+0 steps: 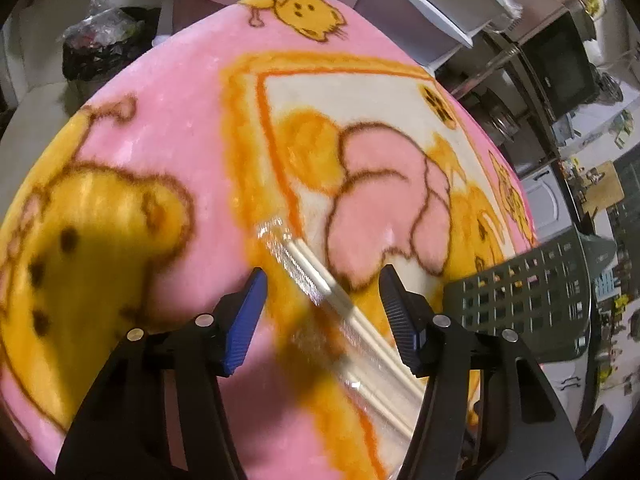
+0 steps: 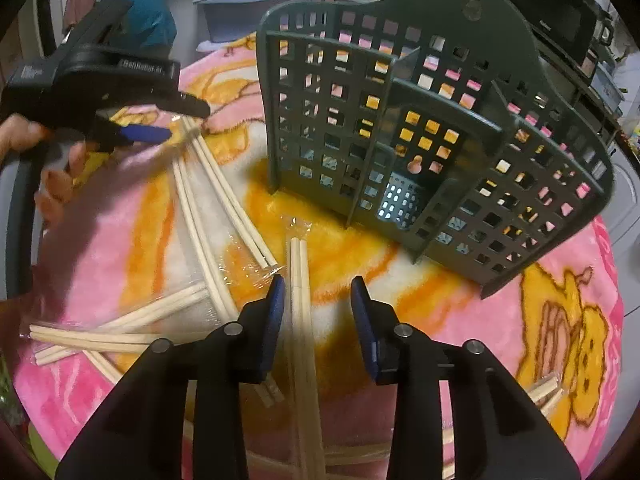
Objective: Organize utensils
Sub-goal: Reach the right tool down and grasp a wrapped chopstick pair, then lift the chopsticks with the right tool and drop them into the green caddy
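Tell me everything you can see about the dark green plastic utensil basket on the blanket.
The dark green plastic utensil basket is a grid of square holes with a taller back panel that has a round hanging hole near its top. Inner dividers split it into compartments, and a smaller raised pocket has a keyhole slot. It looks empty and stands on the pink and orange cartoon blanket, tilted in the fisheye view. Neither gripper touches it; the wrapped wooden chopsticks lie in front of it.

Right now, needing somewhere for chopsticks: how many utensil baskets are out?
1: the dark green utensil basket stands on the pink blanket ahead of the right gripper; others could be hidden.
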`<state>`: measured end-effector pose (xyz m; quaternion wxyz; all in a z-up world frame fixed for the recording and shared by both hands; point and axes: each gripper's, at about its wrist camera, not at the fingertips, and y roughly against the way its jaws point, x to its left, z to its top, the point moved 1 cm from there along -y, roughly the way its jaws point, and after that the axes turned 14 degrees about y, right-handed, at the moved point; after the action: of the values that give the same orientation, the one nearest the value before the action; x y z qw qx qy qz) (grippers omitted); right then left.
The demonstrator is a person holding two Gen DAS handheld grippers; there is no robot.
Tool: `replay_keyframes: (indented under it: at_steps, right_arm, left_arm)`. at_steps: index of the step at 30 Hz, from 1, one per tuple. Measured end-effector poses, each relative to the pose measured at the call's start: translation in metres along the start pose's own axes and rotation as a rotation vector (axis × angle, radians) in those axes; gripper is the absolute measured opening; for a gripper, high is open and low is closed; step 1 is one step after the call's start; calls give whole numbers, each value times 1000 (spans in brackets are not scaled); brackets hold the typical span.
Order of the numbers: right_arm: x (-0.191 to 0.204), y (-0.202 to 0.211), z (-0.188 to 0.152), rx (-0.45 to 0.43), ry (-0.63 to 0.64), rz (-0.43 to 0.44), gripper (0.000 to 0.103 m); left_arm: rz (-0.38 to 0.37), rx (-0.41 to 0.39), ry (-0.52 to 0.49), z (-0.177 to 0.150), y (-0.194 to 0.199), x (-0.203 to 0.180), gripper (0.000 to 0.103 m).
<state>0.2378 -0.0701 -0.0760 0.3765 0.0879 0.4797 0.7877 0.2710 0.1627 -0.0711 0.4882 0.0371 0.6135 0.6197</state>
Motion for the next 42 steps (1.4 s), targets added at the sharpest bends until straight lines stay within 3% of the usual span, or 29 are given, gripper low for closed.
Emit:
replay_keyframes:
  at_steps: [5, 10, 13, 18, 28, 42]
  right_arm:
    - [-2, -12, 5, 26, 5, 10, 27]
    - [-5, -20, 10, 32, -10, 37, 19]
    - [-10, -19, 15, 22, -19, 47, 8]
    - [-24, -4, 15, -7, -42, 73, 6]
    - [-50, 53, -1, -172, -118, 144, 6]
    - [-86, 153, 9, -504, -193, 56, 6]
  left_arm:
    - [29, 1, 33, 14, -7, -2, 38]
    - [82, -36, 3, 18, -12, -3, 13]
    - [81, -47, -11, 20, -12, -1, 9]
    - [89, -65, -48, 19, -8, -5, 8]
    - [-118, -196, -187, -6, 72, -43, 5]
    - [-371, -283, -421, -69, 174, -126, 3]
